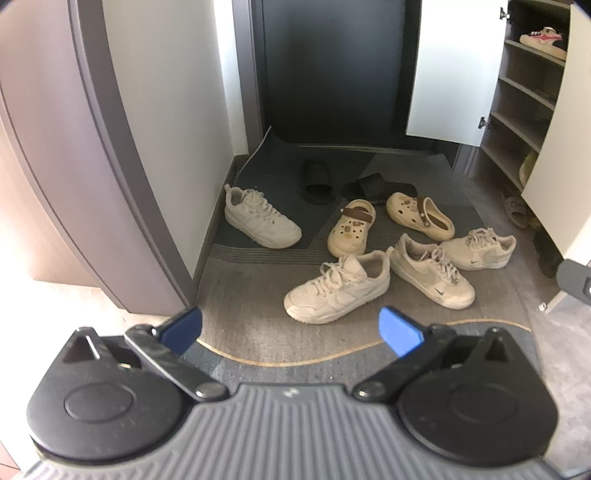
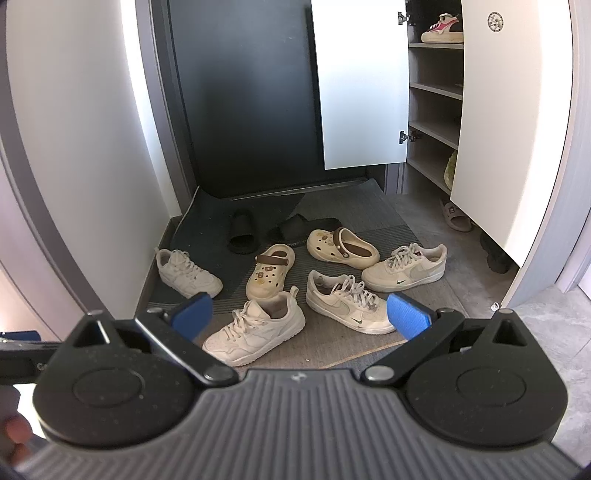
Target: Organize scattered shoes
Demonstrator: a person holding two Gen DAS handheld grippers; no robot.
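Small dark swoosh logos on two low white sneakers (image 2: 352,304); no legible text

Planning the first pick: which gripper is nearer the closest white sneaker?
Right, probably. The sneaker sits just beyond the open right gripper, between its fingers; the open left gripper hangs farther back from it.

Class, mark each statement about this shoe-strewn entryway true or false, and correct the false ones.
1. Both claws are shut on shoes. False: the left claw and right claw are open and empty.
2. The shoe cabinet stands open. True.
3. Two cream clogs lie on the floor. True.
4. The black slides sit on a shelf. False: they lie on the mat by the door.
5. A pink-trimmed sneaker sits on an upper shelf. True.
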